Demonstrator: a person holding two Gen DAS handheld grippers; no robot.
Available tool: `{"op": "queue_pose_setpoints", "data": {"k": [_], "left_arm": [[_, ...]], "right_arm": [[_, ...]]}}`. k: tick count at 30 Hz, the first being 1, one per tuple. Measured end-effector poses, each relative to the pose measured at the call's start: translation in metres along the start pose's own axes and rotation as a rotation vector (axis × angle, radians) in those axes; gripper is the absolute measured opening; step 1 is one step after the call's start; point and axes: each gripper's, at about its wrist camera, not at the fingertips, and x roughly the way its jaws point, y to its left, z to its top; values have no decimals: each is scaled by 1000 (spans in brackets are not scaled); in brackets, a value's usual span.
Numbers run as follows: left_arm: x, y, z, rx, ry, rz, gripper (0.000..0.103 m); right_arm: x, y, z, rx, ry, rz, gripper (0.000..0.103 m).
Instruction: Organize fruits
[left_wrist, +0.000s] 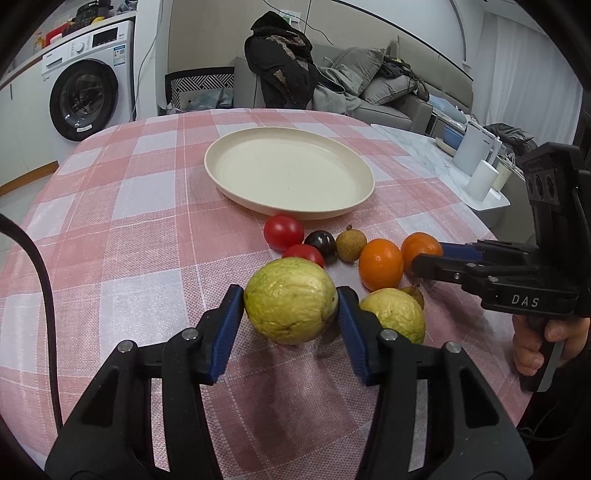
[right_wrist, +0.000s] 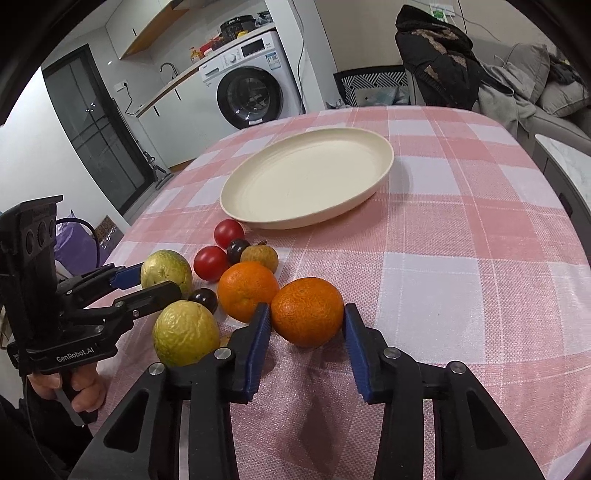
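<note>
A cream plate (left_wrist: 221, 173) (right_wrist: 236, 192) sits on the pink checked tablecloth, with nothing in it. In front of it lies a cluster of fruit. My left gripper (left_wrist: 291, 301) has its blue pads against both sides of a green guava (left_wrist: 290, 299), also in the right wrist view (right_wrist: 166, 271). My right gripper (right_wrist: 306, 314) has its pads against both sides of an orange (right_wrist: 307, 311) (left_wrist: 419, 245). Both fruits rest on the cloth. A second guava (left_wrist: 397, 314) (right_wrist: 184, 332) and a second orange (left_wrist: 380, 264) (right_wrist: 246, 290) lie between the grippers.
Two red tomatoes (left_wrist: 282, 230) (left_wrist: 303, 254), a dark plum (left_wrist: 321, 242) and a brown longan (left_wrist: 351, 243) lie just before the plate. Another dark fruit (right_wrist: 203, 297) sits among the guavas. A marble side table with white cups (left_wrist: 480, 177) stands right.
</note>
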Motion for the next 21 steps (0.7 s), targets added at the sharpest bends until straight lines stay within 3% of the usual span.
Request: {"op": "queue_pose_setpoints", "data": {"k": [9,21], "left_arm": [[-9,1,6,1,-47,39,49],[-25,-1,31,9,-122,55,45]], "right_arm": [[-19,6,5,-26,-99,-12,40],[-28,10,22,-22,-152,7,40]]}}
